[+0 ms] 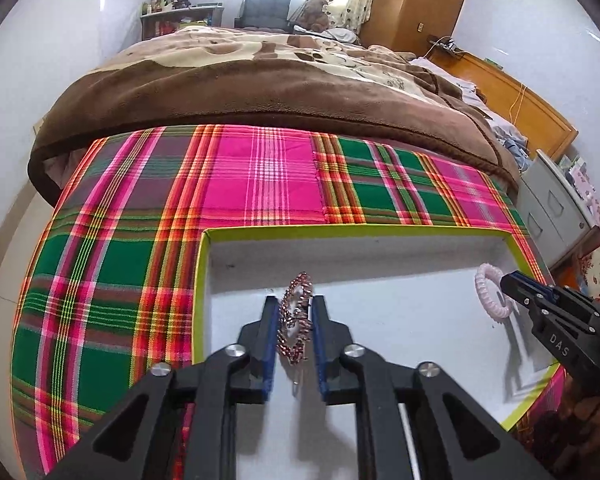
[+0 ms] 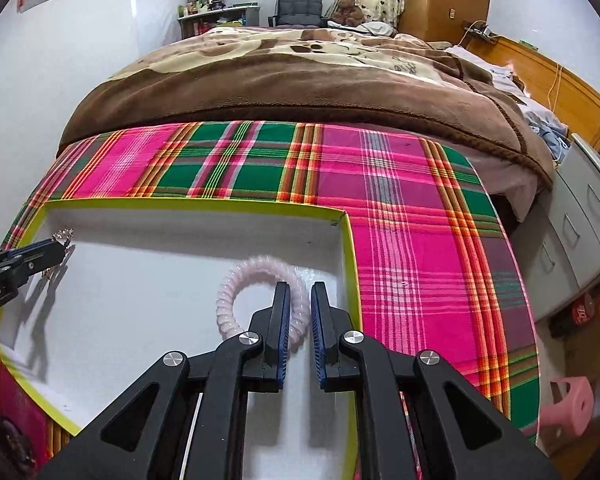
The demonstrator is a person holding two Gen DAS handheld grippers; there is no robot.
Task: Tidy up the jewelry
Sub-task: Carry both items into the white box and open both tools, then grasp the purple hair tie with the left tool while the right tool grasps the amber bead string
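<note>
Item 1: red-and-silver beaded bracelet (image 1: 296,316). The left claw (image 1: 295,312) is pinching it edge-on, fingers drawn in close against either side of the loop, which is standing upright between the blue pads (image 1: 272,340) over the white floor of the shallow yellow-rimmed white cardboard tray (image 1: 356,232). Whether its lower edge is touching the tray floor cannot be told. Handling, as judged: light, with a bristly surface of small beads; the loop is probably flexing rather than rigid, and beads may be snagging on the ribbed pads, so a gentle pinch across the band looks best.

Item 2: pale pink spiral coil hair tie (image 2: 256,300). The right claw (image 2: 300,304) is gripping its right side, fingers nearly closed with the coil's strand between them; the rest of the ring is hanging out to the left, above the tray's far right corner. Handling, as judged: very light, soft and springy, smooth plastic; it is likely squashing under pressure and could be popping free if squeezed hard. Taking hold across a single strand, as here, seems sound.

Item 3: tray, lying on a pink, green and orange plaid cloth (image 1: 260,180) covering the bench, which is standing against a bed with a brown plush blanket (image 2: 300,80).

Both pieces are inside the tray's outline, well apart.
</note>
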